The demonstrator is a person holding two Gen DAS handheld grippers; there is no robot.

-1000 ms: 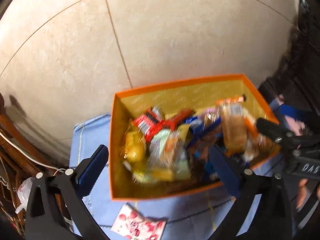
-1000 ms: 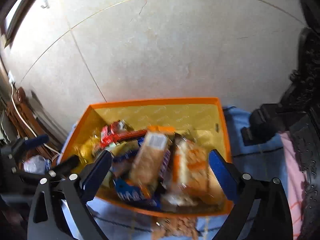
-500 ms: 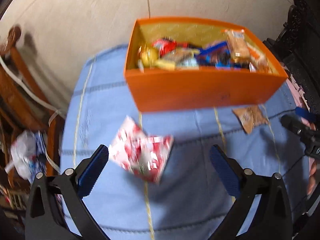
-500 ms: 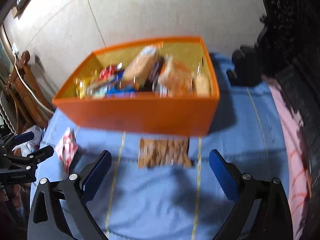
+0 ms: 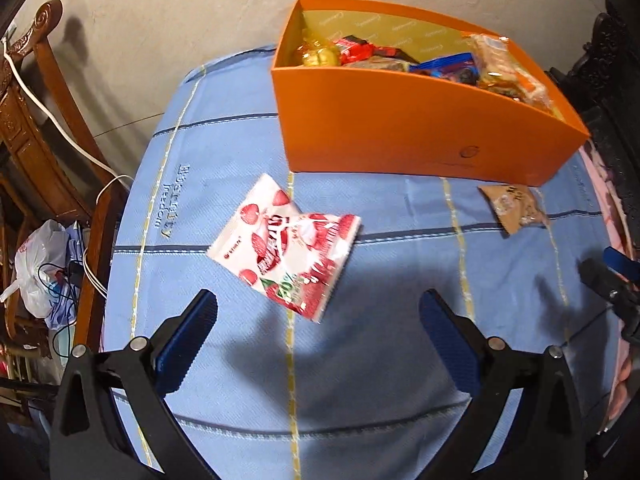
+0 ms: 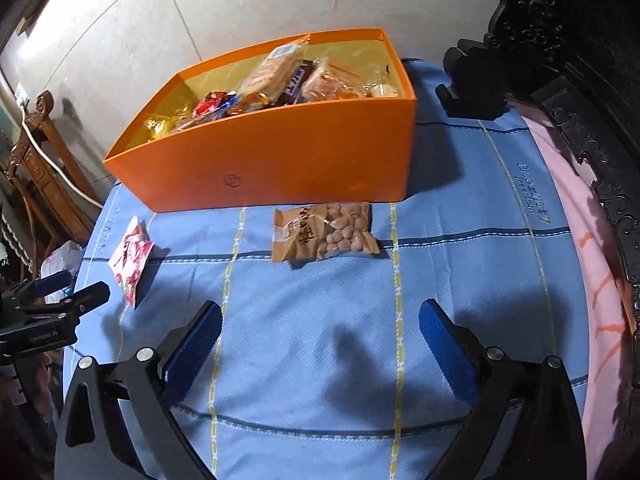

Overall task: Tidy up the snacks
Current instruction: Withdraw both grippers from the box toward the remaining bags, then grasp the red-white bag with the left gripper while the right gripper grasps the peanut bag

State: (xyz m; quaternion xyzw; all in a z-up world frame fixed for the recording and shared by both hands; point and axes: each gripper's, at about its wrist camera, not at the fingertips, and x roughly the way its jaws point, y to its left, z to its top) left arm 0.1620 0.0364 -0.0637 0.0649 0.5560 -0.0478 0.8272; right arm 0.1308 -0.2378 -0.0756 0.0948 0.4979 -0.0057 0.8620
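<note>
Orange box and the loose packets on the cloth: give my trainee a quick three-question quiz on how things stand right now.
1. True or false: the red-and-white strawberry packet lies inside the orange box.
2. Which packet lies ahead of the right gripper? A) the brown nut packet B) a blue wrapper C) a yellow candy bag
3. Fill in: the left gripper and the right gripper are both ____, holding nothing.

Key: 1 false, it lies on the blue checked cloth in front of the box; 2 A; 3 open.
</note>
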